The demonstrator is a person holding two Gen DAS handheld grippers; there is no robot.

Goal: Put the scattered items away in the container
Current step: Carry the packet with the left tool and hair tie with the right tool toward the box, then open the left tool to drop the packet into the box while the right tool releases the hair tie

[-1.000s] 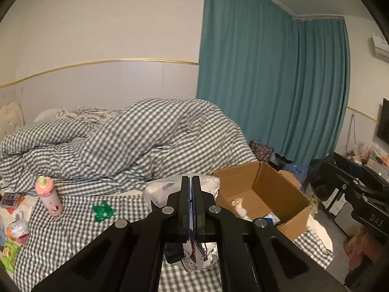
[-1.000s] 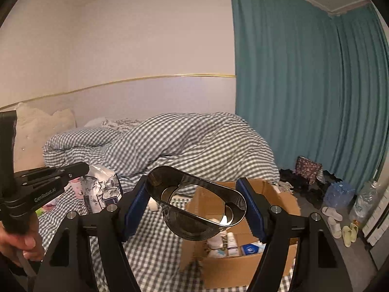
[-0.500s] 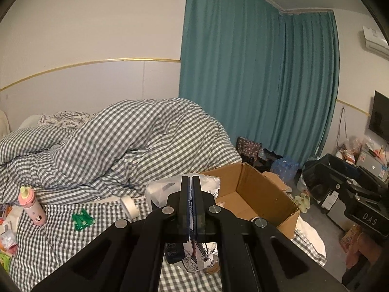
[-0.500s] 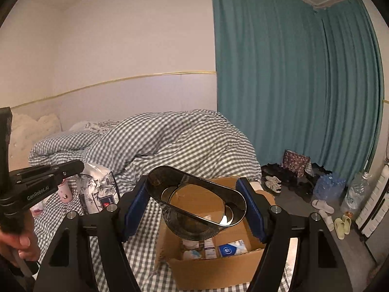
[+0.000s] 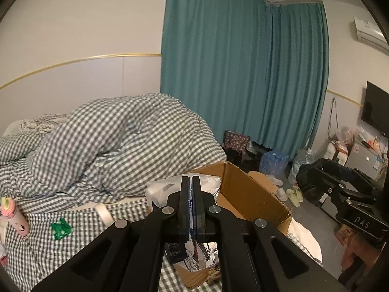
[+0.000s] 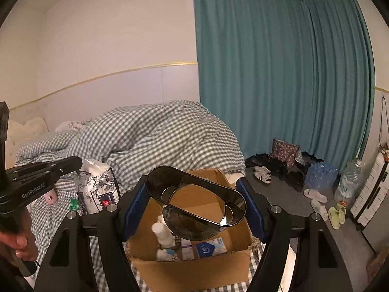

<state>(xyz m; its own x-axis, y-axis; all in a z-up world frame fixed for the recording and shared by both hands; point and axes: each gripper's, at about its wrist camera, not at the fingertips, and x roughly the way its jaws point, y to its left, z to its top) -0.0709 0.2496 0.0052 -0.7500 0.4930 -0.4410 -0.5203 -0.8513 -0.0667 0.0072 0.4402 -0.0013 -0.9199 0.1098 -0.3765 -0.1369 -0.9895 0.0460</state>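
My left gripper [image 5: 192, 206] is shut on a white printed plastic bag [image 5: 160, 192], which hangs at the near left edge of the open cardboard box [image 5: 252, 194]. The bag [image 6: 97, 189] and the left gripper [image 6: 73, 164] also show in the right wrist view, left of the box. My right gripper [image 6: 194, 199] is shut on a shiny metal oval tin [image 6: 194, 194], held tilted above the cardboard box [image 6: 194, 267]. Bottles and small packets [image 6: 209, 245] lie inside the box. A pink bottle [image 5: 15, 216] and a green packet [image 5: 60, 230] lie on the checked bed.
A heaped checked duvet [image 5: 126, 141] fills the bed behind the box. A teal curtain [image 5: 243, 73] hangs behind. Shoes, slippers [image 6: 336, 215] and water bottles [image 6: 321, 175] lie on the floor to the right. A white roll [image 5: 104, 213] lies on the bed.
Both grippers have moved toward and over the box, carrying the bag and the tin. The box now sits closer and lower in both views; the pink bottle has slid to the far left.
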